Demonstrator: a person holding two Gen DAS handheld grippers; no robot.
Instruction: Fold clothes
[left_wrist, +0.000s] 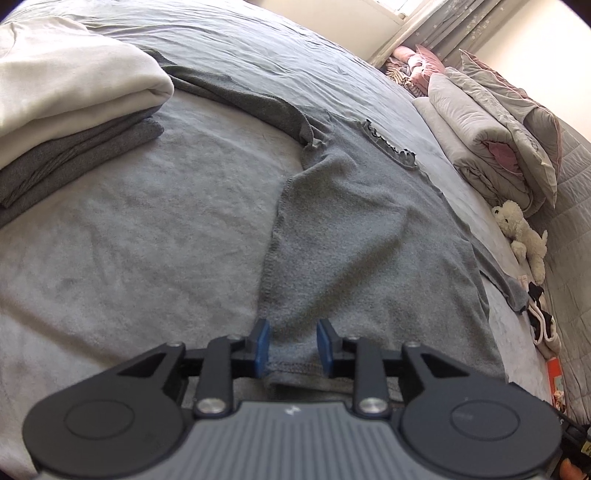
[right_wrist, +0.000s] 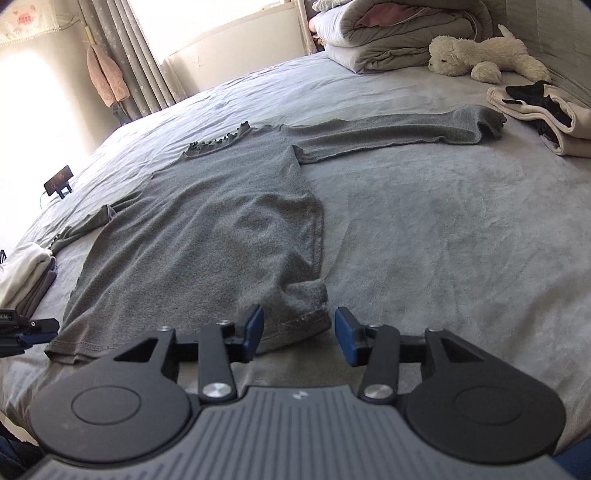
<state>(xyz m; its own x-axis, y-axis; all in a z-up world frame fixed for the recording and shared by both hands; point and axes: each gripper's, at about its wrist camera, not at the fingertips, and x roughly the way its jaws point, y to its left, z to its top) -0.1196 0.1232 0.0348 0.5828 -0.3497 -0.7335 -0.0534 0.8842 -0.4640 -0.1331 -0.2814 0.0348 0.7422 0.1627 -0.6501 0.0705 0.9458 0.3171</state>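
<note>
Daylight floods in from a window (right_wrist: 229, 22) at twelve o'clock in the right wrist view, blowing out to white there and at nine o'clock. The left wrist view glares at one o'clock. Shadows on the bedsheet (left_wrist: 147, 229) are soft. Fisheye bending curves all edges; corners vignette dark.

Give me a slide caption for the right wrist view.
Open right gripper straddles the bunched hem corner of a grey long-sleeved top spread on the bed.

My right gripper (right_wrist: 298, 334), blue pads spread apart, straddles the bunched hem corner of a grey long-sleeved knit top (right_wrist: 207, 236) lying flat on the pale grey bedspread (right_wrist: 443, 229); left gripper (right_wrist: 26, 328) at the opposite corner.
</note>
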